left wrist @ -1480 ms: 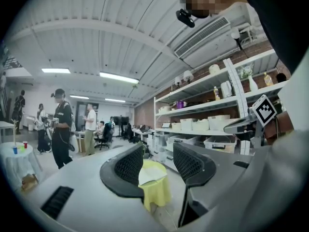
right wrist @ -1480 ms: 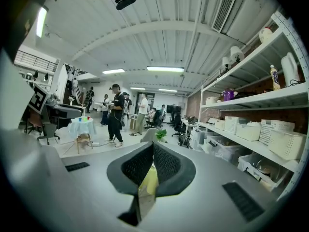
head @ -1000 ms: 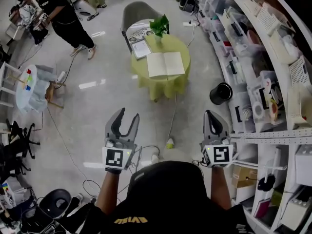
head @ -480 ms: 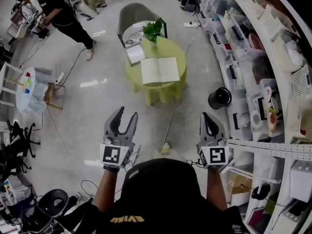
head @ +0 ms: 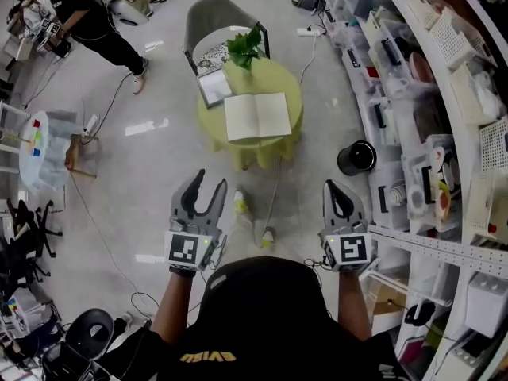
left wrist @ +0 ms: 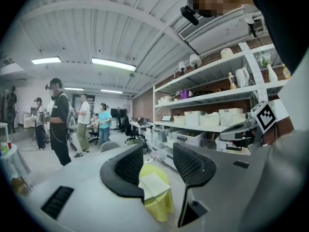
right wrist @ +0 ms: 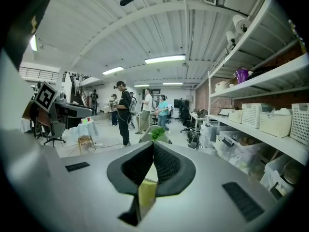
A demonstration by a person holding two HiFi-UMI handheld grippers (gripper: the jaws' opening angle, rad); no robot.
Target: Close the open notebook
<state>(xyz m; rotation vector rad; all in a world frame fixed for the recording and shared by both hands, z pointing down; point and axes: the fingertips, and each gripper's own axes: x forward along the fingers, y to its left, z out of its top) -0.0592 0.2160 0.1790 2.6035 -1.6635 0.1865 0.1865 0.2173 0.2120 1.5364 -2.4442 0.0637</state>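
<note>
The open notebook (head: 257, 116) lies flat, white pages up, on a round table with a yellow-green cloth (head: 276, 75), well ahead of me across the floor. In the left gripper view the notebook (left wrist: 153, 183) shows small between the jaws. My left gripper (head: 206, 185) is held out in the air, open and empty. To its right, my right gripper (head: 332, 186) is shut with nothing in it. Both are far short of the table. In the right gripper view only a strip of the table cloth (right wrist: 147, 192) shows under the closed jaws.
A potted plant (head: 244, 45) and a second, closed book (head: 214, 86) share the table, with a grey chair (head: 213, 17) behind it. A black bin (head: 356, 156) and long shelves (head: 432, 94) run along the right. A cable (head: 275, 193) trails over the floor. People stand at the far left (head: 83, 14).
The table and notebook have shifted a little left and lower in the head view. A foot now shows on the floor ahead. Both grippers keep their pose.
</note>
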